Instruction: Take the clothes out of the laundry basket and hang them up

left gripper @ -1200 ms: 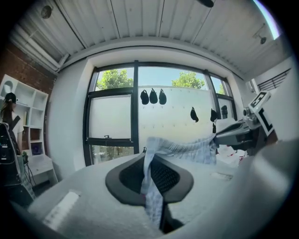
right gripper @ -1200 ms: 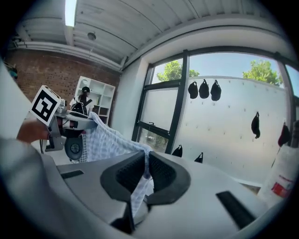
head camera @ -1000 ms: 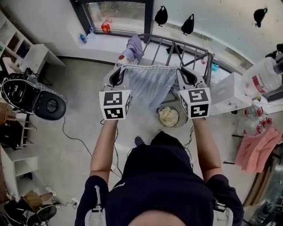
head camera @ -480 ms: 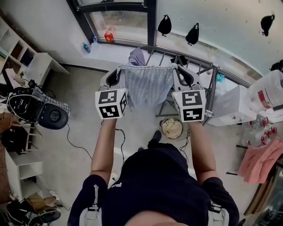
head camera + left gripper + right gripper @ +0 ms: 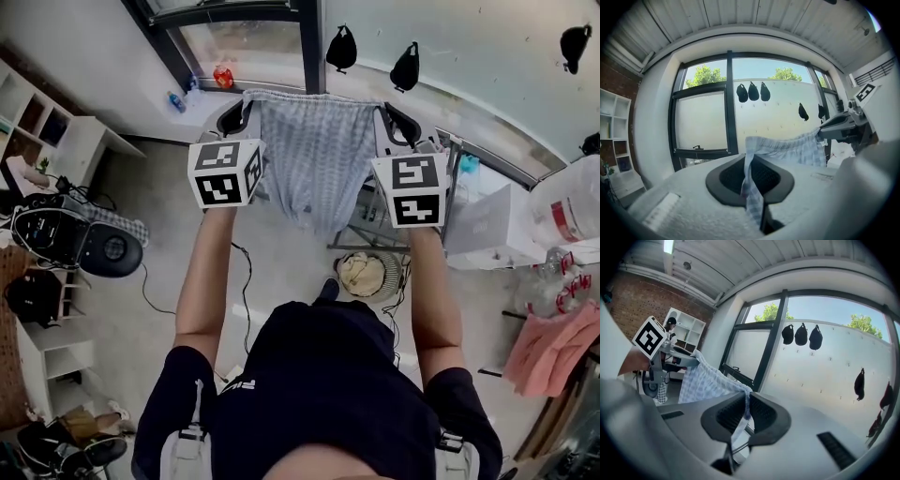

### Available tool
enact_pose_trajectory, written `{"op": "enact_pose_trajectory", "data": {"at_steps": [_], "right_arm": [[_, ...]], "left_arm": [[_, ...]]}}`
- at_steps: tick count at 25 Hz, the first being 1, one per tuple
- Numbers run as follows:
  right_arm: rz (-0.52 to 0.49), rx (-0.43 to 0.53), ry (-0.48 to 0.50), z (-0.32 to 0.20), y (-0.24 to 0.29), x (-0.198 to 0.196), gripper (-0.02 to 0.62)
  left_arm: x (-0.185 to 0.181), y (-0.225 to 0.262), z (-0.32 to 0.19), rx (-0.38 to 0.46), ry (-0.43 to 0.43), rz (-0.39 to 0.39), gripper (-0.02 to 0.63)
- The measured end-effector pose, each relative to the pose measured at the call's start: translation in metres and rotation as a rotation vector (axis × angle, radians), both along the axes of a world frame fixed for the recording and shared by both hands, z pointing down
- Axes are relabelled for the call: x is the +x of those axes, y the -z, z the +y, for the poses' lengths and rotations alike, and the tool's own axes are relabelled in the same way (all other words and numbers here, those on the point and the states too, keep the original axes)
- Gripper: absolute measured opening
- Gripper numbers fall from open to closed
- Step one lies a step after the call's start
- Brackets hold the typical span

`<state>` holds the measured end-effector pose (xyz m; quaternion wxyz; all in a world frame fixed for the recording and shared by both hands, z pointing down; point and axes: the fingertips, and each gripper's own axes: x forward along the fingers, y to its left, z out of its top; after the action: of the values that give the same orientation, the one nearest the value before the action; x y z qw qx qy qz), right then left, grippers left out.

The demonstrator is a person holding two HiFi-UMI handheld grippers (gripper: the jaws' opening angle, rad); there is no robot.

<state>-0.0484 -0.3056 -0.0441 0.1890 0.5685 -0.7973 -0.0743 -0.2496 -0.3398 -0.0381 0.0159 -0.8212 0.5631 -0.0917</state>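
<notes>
Stretching between the two grippers, a blue-and-white checked garment (image 5: 317,159) is held taut along its upper edge and hangs down in a loose fold in front of the person. One top corner is clamped in the left gripper (image 5: 236,117), whose jaws are closed on the cloth with a strip of it trailing down between the pads. The other corner is pinched in the same way by the right gripper (image 5: 398,123).

Both forearms (image 5: 202,272) are extended forward and upward, roughly parallel, with the marker cubes turned toward the head camera. The garment is raised before the window (image 5: 248,42), above the drying rack (image 5: 452,150). The laundry basket (image 5: 397,270) is seen on the floor (image 5: 281,272) beneath it, with pale cloth inside.

Compared with one second ago, the arms have been stretched further out and lifted, so the garment has been carried from just in front of the rack up to the level of the window sill. The purple item seen earlier on the rack is now covered by the spread cloth. The clamp of both grippers on the corners is unchanged.
</notes>
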Motion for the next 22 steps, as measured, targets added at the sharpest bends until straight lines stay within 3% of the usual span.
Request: {"op": "enact_pose_trajectory", "data": {"at_steps": [10,22], "right_arm": [[-0.024,-0.049,0.003,-0.079,0.005,0.019,0.031],[0.022,-0.165,-0.164,-0.208,-0.050,0.049,0.031]], "left_arm": [[0.018,0.011,-0.079,-0.027,-0.051,0.010,0.032],[0.051,-0.050,-0.234,-0.157,-0.254,0.020,0.032]]}}
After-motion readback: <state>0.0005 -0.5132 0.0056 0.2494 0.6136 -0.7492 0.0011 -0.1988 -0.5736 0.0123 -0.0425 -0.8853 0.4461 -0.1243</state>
